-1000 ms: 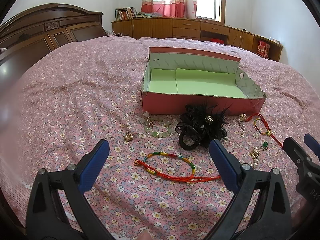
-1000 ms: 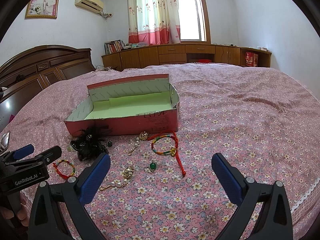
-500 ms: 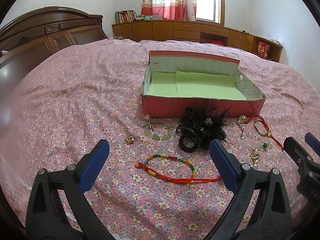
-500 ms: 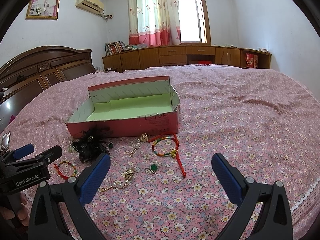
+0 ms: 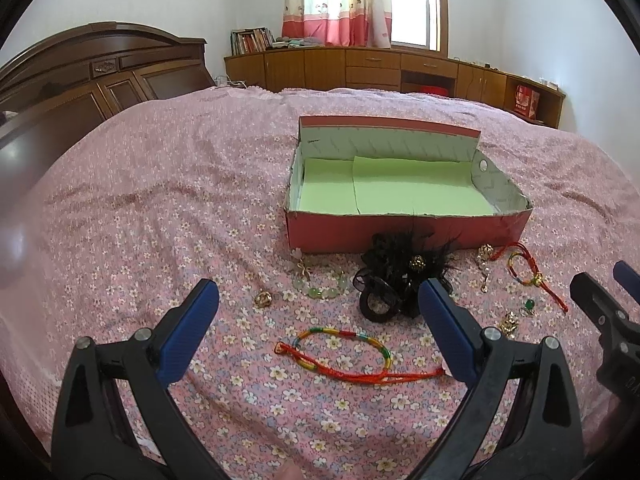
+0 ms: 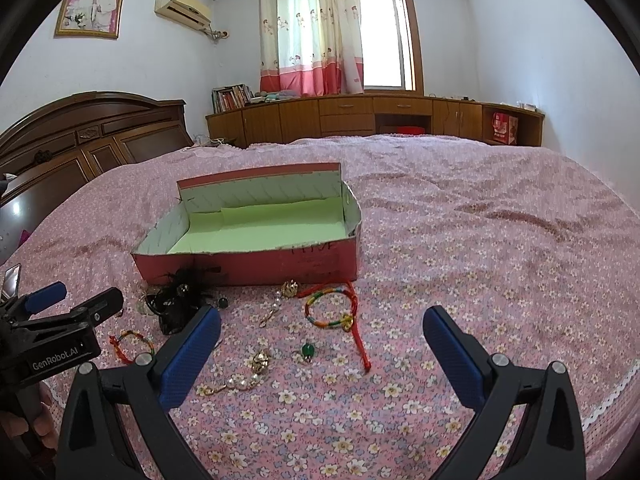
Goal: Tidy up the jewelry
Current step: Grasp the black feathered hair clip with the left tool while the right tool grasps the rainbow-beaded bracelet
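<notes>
An open red box [image 5: 400,232] [image 6: 256,260] with a green floor lies on the pink flowered bedspread. Jewelry is scattered in front of it: a rainbow cord bracelet [image 5: 352,354] [image 6: 130,342], a black feathered hair piece [image 5: 400,276] [image 6: 178,300], a jade bead bracelet [image 5: 320,286], a gold ring [image 5: 263,299], a second rainbow bracelet [image 5: 524,270] [image 6: 330,310], a green pendant [image 6: 308,350] and a gold pearl chain [image 6: 240,376]. My left gripper [image 5: 318,332] stands open above the rainbow cord bracelet. My right gripper [image 6: 320,352] is open over the green pendant.
A dark wooden headboard [image 5: 92,76] runs along the left. Low wooden cabinets [image 6: 360,120] stand under the curtained window at the back. The bedspread's lace edge [image 6: 612,396] drops off at the right. A hand [image 6: 24,416] grips the left tool's handle.
Both cameras have tilted upward and drawn slightly back, so the box and jewelry sit lower in view. Nothing was grasped; the jewelry has not moved.
</notes>
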`<action>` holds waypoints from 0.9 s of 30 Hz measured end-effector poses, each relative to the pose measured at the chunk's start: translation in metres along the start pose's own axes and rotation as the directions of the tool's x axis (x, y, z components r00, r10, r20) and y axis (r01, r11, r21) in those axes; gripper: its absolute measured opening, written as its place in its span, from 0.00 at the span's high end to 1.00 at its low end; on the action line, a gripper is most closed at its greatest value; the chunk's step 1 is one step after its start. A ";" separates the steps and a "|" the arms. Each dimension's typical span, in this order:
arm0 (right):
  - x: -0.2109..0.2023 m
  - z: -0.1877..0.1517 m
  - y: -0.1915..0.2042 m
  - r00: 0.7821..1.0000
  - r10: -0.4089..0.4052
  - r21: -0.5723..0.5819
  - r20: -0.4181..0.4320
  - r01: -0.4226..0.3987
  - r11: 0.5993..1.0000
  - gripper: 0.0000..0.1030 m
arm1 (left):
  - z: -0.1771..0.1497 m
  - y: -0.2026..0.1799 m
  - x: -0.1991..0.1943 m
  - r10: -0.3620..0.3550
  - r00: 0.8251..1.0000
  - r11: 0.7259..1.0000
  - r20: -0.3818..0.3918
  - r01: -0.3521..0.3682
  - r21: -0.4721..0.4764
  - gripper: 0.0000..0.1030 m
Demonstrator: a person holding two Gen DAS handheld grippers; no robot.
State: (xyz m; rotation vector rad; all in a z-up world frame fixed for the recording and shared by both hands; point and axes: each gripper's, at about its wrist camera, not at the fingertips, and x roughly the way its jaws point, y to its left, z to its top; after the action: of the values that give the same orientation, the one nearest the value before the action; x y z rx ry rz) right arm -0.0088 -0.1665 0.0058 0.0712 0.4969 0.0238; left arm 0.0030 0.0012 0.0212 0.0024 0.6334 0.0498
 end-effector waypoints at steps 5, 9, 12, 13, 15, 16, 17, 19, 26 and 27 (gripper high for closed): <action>0.005 0.005 -0.003 1.000 -0.011 -0.009 0.004 0.011 1.000 0.00 | 0.004 0.001 0.005 -0.010 1.000 1.000 -0.007 0.010 0.002 0.09; 0.012 0.009 -0.008 1.000 -0.027 -0.004 -0.002 0.027 1.000 0.00 | 0.006 0.004 0.013 -0.038 0.999 0.999 -0.036 0.037 -0.007 0.09; 0.018 0.011 -0.012 0.999 -0.039 -0.011 -0.008 0.039 0.999 0.00 | 0.007 0.004 0.019 -0.046 0.997 0.999 -0.057 0.045 -0.007 0.10; 0.021 0.013 -0.014 0.999 -0.041 -0.009 -0.014 0.041 0.999 0.00 | 0.007 0.004 0.021 -0.050 0.997 0.999 -0.063 0.050 -0.006 0.10; 0.024 0.013 -0.017 0.998 -0.050 -0.006 -0.024 0.050 0.999 0.00 | 0.008 0.001 0.025 -0.060 0.995 0.998 -0.075 0.060 0.001 0.10; 0.027 0.014 -0.018 0.997 -0.065 -0.005 -0.031 0.065 0.998 0.00 | 0.009 -0.002 0.027 -0.061 0.995 0.998 -0.084 0.062 0.010 0.10; 0.031 0.014 -0.020 0.996 -0.082 -0.005 -0.042 0.082 0.997 0.00 | 0.009 -0.004 0.029 -0.064 0.994 0.998 -0.091 0.066 0.018 0.10; 0.038 0.014 -0.023 0.995 -0.080 -0.008 -0.066 0.079 0.997 0.00 | 0.010 -0.010 0.031 -0.080 0.991 0.996 -0.102 0.084 0.031 0.11; 0.060 0.015 -0.031 0.989 -0.066 -0.008 -0.129 0.065 0.998 0.00 | 0.014 -0.026 0.043 -0.111 0.984 0.991 -0.141 0.119 0.053 0.13; 0.063 0.014 -0.032 0.988 -0.061 -0.005 -0.141 0.061 0.998 0.00 | 0.015 -0.026 0.045 -0.121 0.981 0.990 -0.148 0.130 0.047 0.14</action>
State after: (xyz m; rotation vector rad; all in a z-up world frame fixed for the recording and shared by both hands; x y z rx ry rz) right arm 0.0533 -0.1971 -0.0137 0.0539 0.6401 -0.0312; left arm 0.0491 -0.0230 0.0060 0.0139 0.7791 -0.0909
